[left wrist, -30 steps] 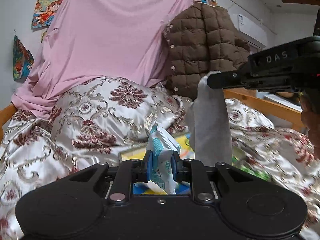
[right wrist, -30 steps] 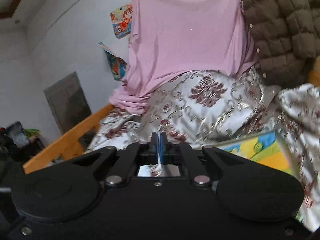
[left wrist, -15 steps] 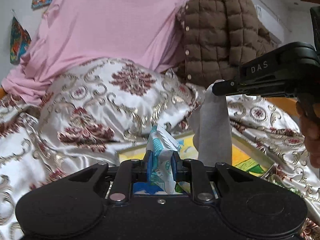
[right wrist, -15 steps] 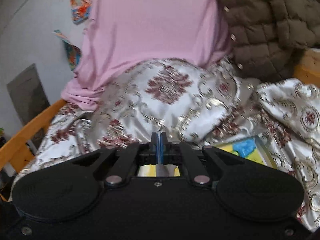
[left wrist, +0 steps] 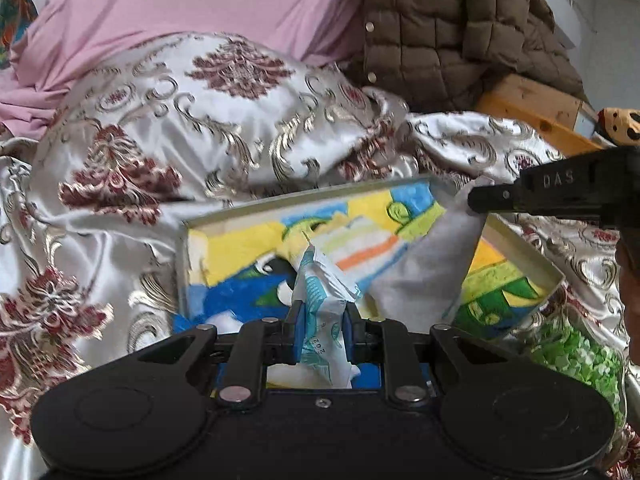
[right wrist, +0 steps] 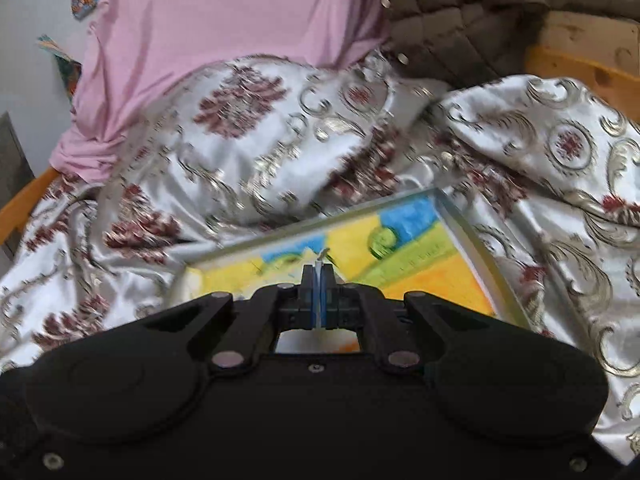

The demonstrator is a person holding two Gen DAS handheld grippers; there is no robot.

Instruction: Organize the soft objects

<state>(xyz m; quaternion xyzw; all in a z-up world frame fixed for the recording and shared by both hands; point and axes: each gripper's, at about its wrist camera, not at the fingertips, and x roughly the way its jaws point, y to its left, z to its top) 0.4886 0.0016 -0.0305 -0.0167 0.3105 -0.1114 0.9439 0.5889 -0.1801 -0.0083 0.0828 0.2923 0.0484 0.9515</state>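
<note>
Bed quilt point(left wrist: 168, 128) blurred in right view. Box point(left wrist: 248, 208) on quilt, near edge hidden behind tongs. Left tongs point(left wrist: 322, 332) level over box, clamped on crumpled packet point(left wrist: 324, 300). Right tongs point(right wrist: 318, 300), tilted down over box, pinched on white wipe point(left wrist: 424, 272) hanging into box; wipe a mere sliver in right view.

Left wrist view sits low behind the left gripper point(left wrist: 322, 322), facing forward and slightly down, close over the tray point(left wrist: 256, 204), with the right gripper point(left wrist: 474, 200) entering from its right edge. Right wrist view looks the same way from behind its own fingers, near the tray point(right wrist: 468, 232) but higher. Both share the tray, quilt point(left wrist: 224, 112) point(right wrist: 272, 148), pink cloth point(left wrist: 200, 0) point(right wrist: 224, 20) and brown jacket point(left wrist: 452, 24) point(right wrist: 472, 4).
</note>
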